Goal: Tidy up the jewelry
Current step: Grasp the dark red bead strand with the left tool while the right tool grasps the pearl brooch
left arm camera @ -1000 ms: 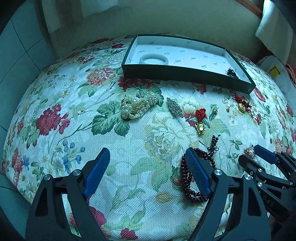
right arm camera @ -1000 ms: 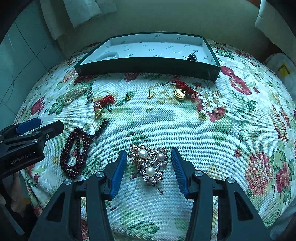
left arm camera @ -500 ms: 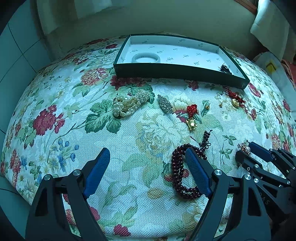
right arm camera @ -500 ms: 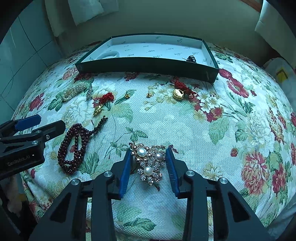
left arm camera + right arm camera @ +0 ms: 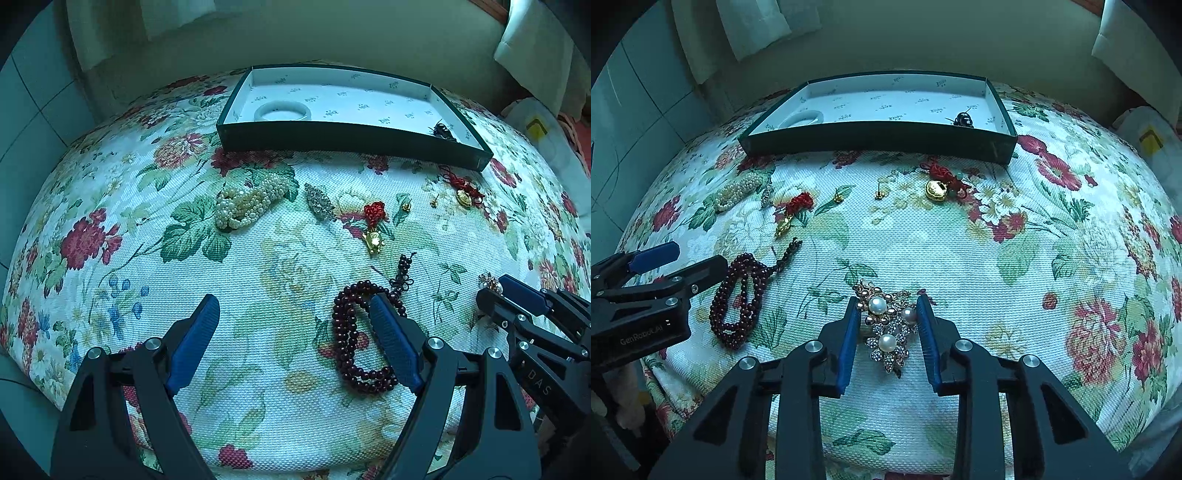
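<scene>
My right gripper (image 5: 888, 308) is shut on a pearl flower brooch (image 5: 886, 325), its blue pads touching both sides; the brooch is just above or on the cloth. My left gripper (image 5: 291, 310) is open and empty, its right finger over a dark red bead bracelet (image 5: 351, 339), also in the right wrist view (image 5: 738, 295). A dark green tray (image 5: 879, 138) at the back holds a white bangle (image 5: 282, 110) and a black piece (image 5: 964, 119).
On the floral cloth (image 5: 110, 295) lie a pearl strand (image 5: 247, 203), a silver brooch (image 5: 319, 201), a red-knot gold charm (image 5: 375, 229), two gold studs (image 5: 877, 192), and a gold locket on red cord (image 5: 936, 188). The table drops off at the near edge.
My right gripper has closed from wide open onto the pearl brooch. My left gripper has drifted a little left, so the red bracelet sits further right in its view.
</scene>
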A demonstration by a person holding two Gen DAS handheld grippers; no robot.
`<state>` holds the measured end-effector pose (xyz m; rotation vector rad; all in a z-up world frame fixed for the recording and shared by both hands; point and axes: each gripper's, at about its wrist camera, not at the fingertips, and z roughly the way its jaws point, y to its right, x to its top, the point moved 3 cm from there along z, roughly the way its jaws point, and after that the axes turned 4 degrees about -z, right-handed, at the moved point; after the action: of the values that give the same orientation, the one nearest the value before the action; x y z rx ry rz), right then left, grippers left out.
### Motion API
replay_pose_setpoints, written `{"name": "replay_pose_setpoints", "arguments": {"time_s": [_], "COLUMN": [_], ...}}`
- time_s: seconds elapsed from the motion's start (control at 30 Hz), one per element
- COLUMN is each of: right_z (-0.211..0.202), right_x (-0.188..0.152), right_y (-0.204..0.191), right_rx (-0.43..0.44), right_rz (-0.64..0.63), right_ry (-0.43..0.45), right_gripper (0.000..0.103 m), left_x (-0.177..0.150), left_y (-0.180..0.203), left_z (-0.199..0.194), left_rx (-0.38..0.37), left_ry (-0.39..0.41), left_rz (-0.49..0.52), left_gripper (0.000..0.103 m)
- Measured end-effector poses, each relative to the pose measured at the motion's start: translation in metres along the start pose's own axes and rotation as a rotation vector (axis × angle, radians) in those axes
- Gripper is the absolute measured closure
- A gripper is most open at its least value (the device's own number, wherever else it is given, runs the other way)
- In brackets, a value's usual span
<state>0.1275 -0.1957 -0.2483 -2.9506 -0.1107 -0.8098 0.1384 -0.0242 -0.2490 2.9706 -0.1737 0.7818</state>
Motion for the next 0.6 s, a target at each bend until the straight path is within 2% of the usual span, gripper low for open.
{"name": "replay_pose_setpoints", "arguments": {"time_s": [0.3, 0.37, 0.6], "right_z": [-0.003, -0.004, -0.005], "right_x": [0.001, 0.001, -0.001], "right_y": [0.009, 0.011, 0.013], "right_rx": [-0.02, -0.022, -0.022], "right_rz": [0.015, 0.022, 0.031], "right_ry": [0.006, 0.006, 0.009], "right_gripper": [0.071, 0.071, 0.071], "left_x": [-0.004, -0.004, -0.011], "left_y": [0.018, 0.023, 0.034], "left_z": [0.001, 0.002, 0.015], "left_rx": [-0.048, -0.055, -0.05], "left_ry": [-0.005, -0.007, -0.031], "left_rz": [0.045, 0.06, 0.098], "left_gripper": [0.02, 0.017, 0.015]}}
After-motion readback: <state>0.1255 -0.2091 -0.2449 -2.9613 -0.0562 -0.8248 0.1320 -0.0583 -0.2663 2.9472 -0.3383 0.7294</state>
